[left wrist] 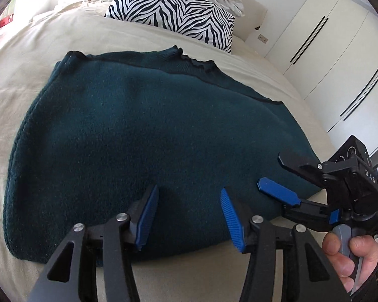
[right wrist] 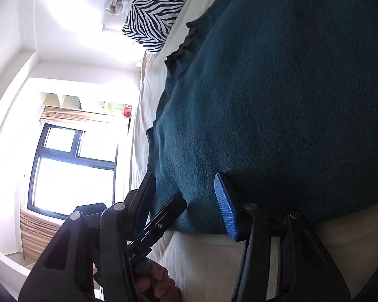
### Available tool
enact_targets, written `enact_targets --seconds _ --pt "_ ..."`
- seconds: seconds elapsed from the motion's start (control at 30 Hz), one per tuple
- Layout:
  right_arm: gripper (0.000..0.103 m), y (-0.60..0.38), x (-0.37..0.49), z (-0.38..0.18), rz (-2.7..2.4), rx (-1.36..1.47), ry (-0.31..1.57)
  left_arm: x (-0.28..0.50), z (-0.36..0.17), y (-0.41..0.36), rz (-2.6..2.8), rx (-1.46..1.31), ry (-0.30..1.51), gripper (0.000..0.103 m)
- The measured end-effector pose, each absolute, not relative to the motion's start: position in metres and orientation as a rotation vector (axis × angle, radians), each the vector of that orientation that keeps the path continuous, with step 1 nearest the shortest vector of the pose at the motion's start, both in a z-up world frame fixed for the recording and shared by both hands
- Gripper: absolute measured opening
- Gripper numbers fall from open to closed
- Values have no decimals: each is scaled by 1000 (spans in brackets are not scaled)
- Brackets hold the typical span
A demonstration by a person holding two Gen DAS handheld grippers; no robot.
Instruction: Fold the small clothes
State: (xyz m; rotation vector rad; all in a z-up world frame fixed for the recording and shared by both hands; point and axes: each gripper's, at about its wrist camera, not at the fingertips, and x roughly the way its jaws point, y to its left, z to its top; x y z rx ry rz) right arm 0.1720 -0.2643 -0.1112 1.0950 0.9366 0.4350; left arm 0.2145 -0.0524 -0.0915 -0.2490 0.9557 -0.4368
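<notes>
Both grippers, left (left wrist: 189, 216) and right (right wrist: 186, 206), are gaping half-open and empty over a fuzzy teal sweater (left wrist: 128, 136), its 6 o'clock hem partly hiding behind them.

Each black gripper (left wrist: 187, 216) has 2 ribbed blue pads (left wrist: 147, 217), silver screws and a grey trigger (left wrist: 344, 240).

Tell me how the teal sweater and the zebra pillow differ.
The teal sweater is one plain dark colour; the zebra pillow is striped black and white. The sweater lies flat and spread on the bed, near both grippers; the pillow is plump and sits at the far end, apart from the sweater. The sweater covers more of the bed. Both rest on the beige cover.
</notes>
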Motion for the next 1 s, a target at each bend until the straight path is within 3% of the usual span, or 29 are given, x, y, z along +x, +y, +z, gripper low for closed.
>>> enact_targets --seconds 0.13,0.23,0.4,0.47,0.53,0.67,0.83,1.0 --pt "44 -288 160 -104 382 1038 907 211 -89 -36 -432 -250 960 51" --pt "44 -336 147 -103 284 1061 842 206 -91 -7 -424 -306 966 37" --pt "46 -409 112 -92 66 1113 725 192 -83 42 -351 -338 938 36" --pt "49 -416 103 -82 16 1102 714 184 -81 58 -305 -333 935 42" --pt "49 -406 102 -70 49 1088 707 177 -75 76 -303 -370 920 42" --pt "55 -341 126 -49 260 1046 764 173 -65 92 -274 -426 877 66" --pt "55 -226 176 -56 478 964 904 191 -71 93 -305 -510 908 69" --pt "50 -217 202 -87 449 944 978 212 -90 93 -332 -599 970 72"
